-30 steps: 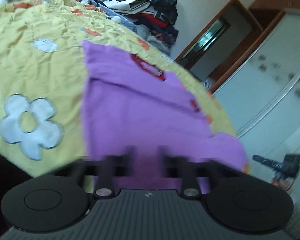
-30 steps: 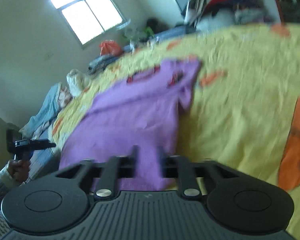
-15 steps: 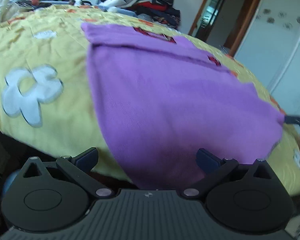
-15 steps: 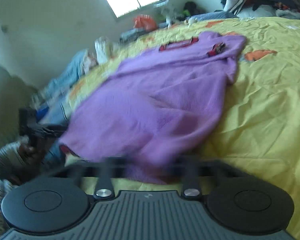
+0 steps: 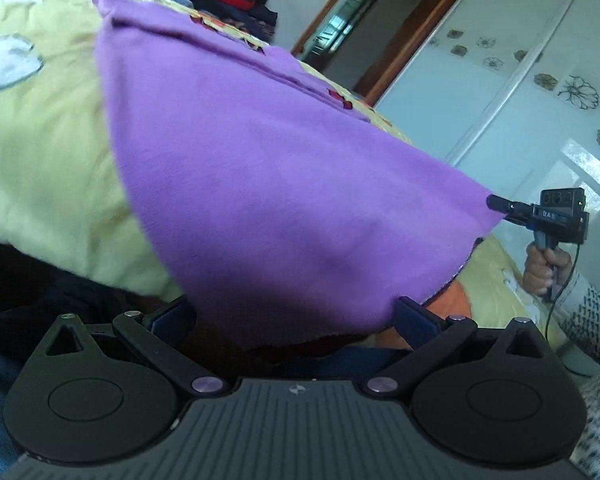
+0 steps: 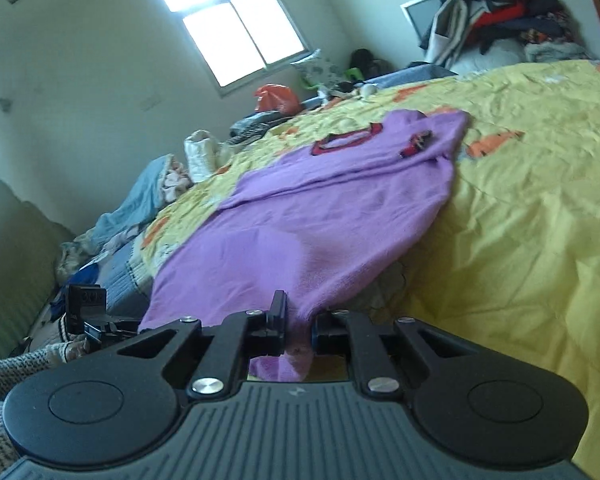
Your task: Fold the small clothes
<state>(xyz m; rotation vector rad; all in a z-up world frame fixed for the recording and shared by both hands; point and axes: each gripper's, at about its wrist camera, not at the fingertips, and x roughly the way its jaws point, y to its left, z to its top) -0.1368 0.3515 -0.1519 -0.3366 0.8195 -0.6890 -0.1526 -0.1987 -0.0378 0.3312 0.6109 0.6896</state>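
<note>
Purple knit fills the middle of the left wrist view: a small purple sweater [image 5: 260, 168] runs from the upper left of the frame down to the bottom centre, lying on a yellow flower-print bedspread [image 5: 40, 152]. Its near hem hangs between the spread fingers of the left gripper [image 5: 294, 316], whose jaws stand wide apart and pinch nothing. At the right edge the right gripper [image 5: 500, 206] nips the sweater's corner, a hand [image 5: 544, 268] around its handle. Wardrobe doors [image 5: 520, 92] with flower decals fill the upper right.

In the right wrist view, the sweater [image 6: 320, 220] stretches from the centre toward the bottom middle, its red-trimmed neckline [image 6: 348, 138] at the far end. The right gripper [image 6: 298, 328] has its jaws nearly together with a fold of purple fabric between them. The left gripper [image 6: 112, 326] shows at lower left beside the hem. A window [image 6: 236, 36] glows at upper centre.
</note>
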